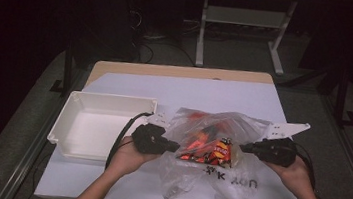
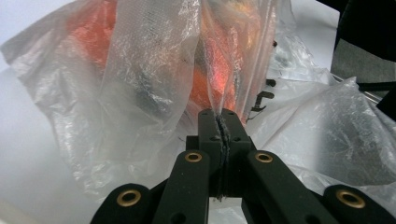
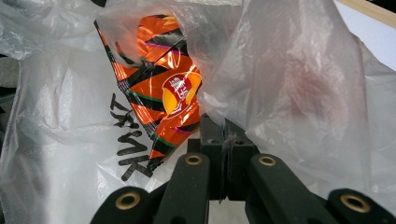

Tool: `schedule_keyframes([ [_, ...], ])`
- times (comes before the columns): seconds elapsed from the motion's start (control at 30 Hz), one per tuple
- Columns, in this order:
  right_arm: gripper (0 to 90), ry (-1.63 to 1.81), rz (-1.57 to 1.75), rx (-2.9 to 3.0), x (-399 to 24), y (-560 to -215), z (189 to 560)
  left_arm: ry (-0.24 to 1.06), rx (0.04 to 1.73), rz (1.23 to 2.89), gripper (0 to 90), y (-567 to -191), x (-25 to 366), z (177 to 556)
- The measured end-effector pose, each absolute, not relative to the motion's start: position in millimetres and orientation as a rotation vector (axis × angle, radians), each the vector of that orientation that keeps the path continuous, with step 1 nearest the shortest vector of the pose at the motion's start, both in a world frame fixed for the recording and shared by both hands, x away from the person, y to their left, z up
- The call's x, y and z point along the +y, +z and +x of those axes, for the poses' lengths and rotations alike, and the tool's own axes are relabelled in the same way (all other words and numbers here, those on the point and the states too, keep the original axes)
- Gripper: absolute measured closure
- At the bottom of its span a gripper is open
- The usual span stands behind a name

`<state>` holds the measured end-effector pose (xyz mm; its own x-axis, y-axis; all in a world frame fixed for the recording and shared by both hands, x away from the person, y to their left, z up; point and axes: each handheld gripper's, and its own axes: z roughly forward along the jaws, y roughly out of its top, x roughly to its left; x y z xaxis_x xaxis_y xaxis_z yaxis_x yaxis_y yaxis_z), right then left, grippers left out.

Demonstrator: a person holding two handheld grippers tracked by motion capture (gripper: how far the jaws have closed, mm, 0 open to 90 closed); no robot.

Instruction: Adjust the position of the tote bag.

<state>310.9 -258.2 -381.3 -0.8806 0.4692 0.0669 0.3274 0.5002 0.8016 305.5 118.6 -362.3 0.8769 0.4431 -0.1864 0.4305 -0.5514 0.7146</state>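
Note:
A clear plastic bag (image 1: 211, 126) with orange snack packets (image 1: 207, 149) inside lies at the middle of the table. My left gripper (image 1: 177, 146) is shut on the film at the bag's left side. In the left gripper view the jaws (image 2: 220, 117) meet with a fold of the bag (image 2: 140, 70) pinched between them. My right gripper (image 1: 241, 147) is shut on the bag's right side. In the right gripper view its jaws (image 3: 225, 127) clamp the film (image 3: 303, 84) just beside an orange packet (image 3: 168, 93). Black lettering is printed on the bag's lower part.
A white rectangular tray (image 1: 79, 99) with nothing in it stands to the left of the bag, close to my left hand. A white sheet (image 1: 191, 88) covers the wooden table. Metal desk legs (image 1: 202, 32) stand on the floor beyond the far edge.

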Motion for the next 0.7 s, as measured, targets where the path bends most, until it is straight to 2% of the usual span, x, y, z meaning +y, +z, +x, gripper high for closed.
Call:
schedule_keyframes([
  [0.17,88.4,1.318,0.686,2.576,-258.1,-377.7,311.5,0.049,0.656,2.22,90.0,-362.0,121.4,308.1],
  [0.33,88.5,1.302,0.691,2.573,-257.2,-375.6,314.2,0.142,0.693,2.261,90.0,-364.3,118.3,312.1],
  [0.7,88.6,1.255,0.749,2.61,-247.6,-384.0,330.7,0.163,0.707,2.36,90.0,-382.4,90.5,323.5],
])
